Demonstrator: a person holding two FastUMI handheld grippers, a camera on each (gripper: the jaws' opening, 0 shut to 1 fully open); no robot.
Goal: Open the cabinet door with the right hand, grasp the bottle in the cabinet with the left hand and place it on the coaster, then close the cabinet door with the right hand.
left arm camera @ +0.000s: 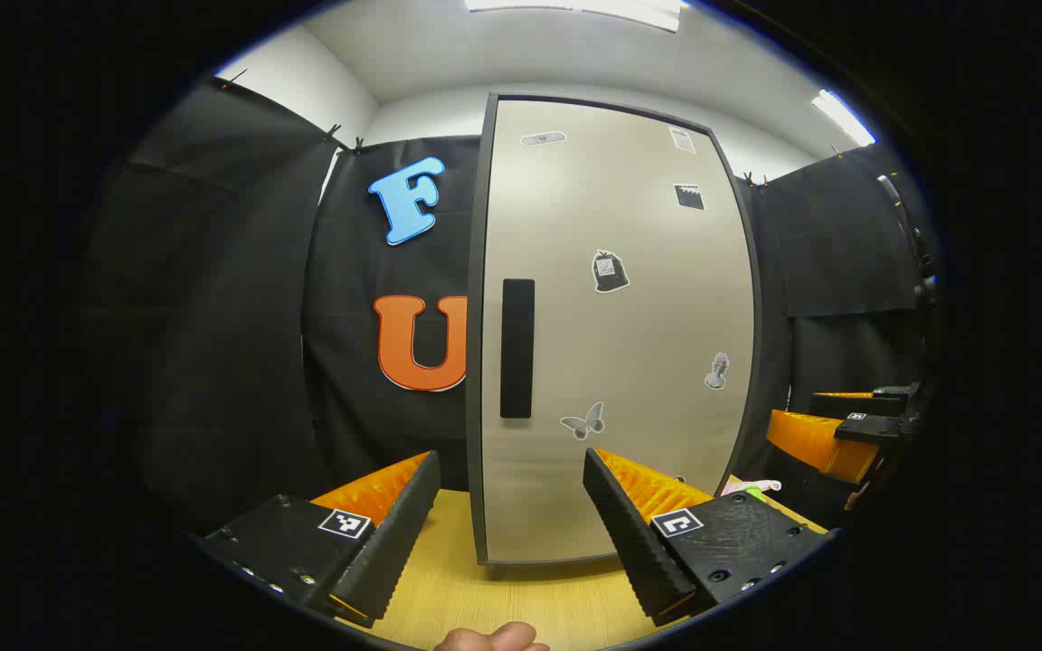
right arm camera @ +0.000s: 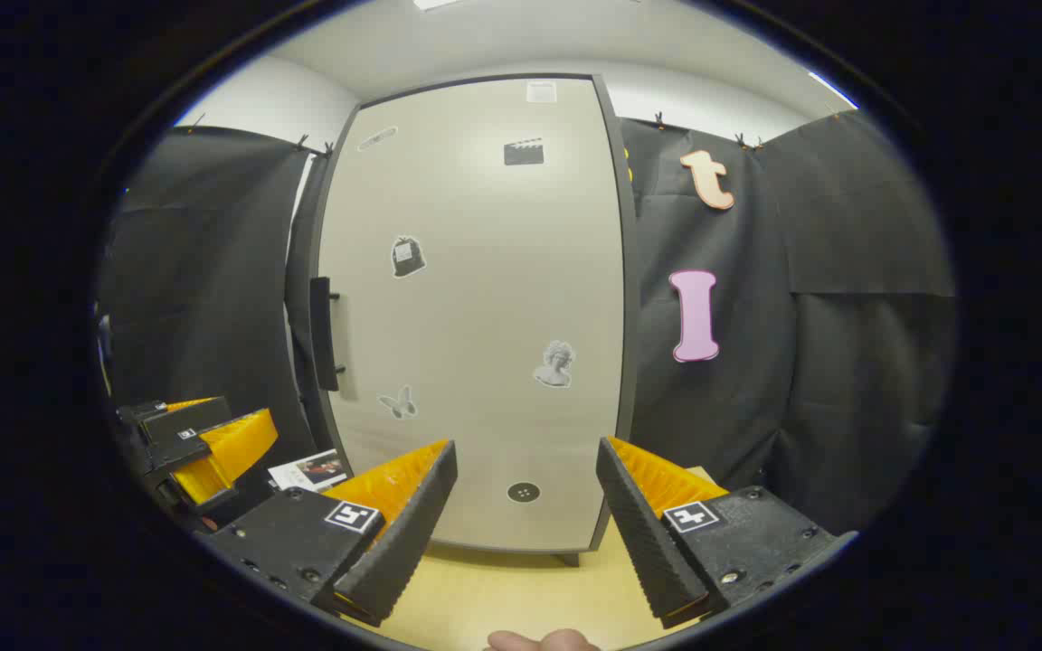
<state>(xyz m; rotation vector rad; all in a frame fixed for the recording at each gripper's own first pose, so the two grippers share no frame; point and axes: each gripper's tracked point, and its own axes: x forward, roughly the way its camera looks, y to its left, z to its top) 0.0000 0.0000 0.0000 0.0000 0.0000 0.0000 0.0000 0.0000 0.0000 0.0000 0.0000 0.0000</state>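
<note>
A tall beige cabinet with a dark frame stands on the wooden table, its door shut and dotted with small stickers. A black vertical handle sits on the door's left edge; the right gripper view has the handle sideways on. My left gripper is open in front of the door's lower left, short of the handle. My right gripper is open facing the door's lower middle, apart from it. Each gripper appears at the other view's edge: the right gripper, the left gripper. The bottle is hidden.
Black cloth walls close in the booth on both sides and behind. A printed card lies on the table left of the cabinet. A small pink and green item lies by the cabinet's right foot. A thumb shows at the bottom edge.
</note>
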